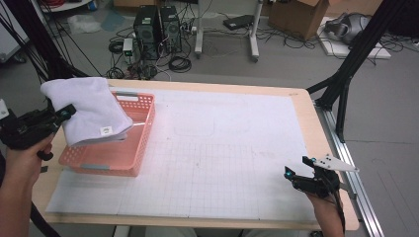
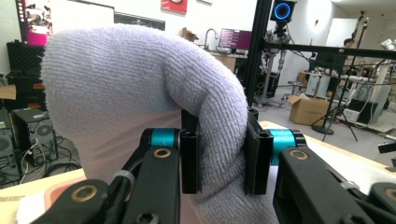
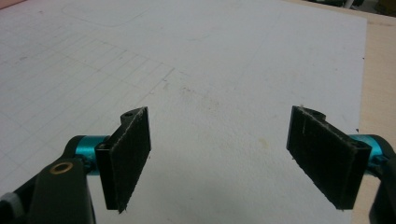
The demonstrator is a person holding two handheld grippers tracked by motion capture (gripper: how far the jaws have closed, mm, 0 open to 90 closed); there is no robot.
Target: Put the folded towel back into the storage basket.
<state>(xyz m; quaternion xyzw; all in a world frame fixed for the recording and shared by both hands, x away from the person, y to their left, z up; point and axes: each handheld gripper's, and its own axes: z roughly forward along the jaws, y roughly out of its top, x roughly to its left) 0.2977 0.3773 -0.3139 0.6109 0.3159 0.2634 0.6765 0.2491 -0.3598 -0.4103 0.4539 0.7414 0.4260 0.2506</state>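
From the high view, the left gripper (image 1: 63, 114) holds a folded towel (image 1: 89, 108) aloft over the near-left end of a pink basket (image 1: 133, 148) on the counter (image 1: 306, 123). The towel looks soft, light and limp, and droops from the grip.

In the left gripper view, the jaws are clamped on a thick fold of towel (image 2: 140, 84); a bunched fold seems the surest place to grip it.

In the right gripper view, the right gripper (image 3: 219, 158) stands wide apart, empty above the counter.

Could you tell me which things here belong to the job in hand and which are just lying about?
In the job:
- folded white towel, clamped in the left gripper
- pink basket beneath it

Lying about:
- right gripper, fingers open, idle over the gridded mat
- computer towers and cardboard box on the floor
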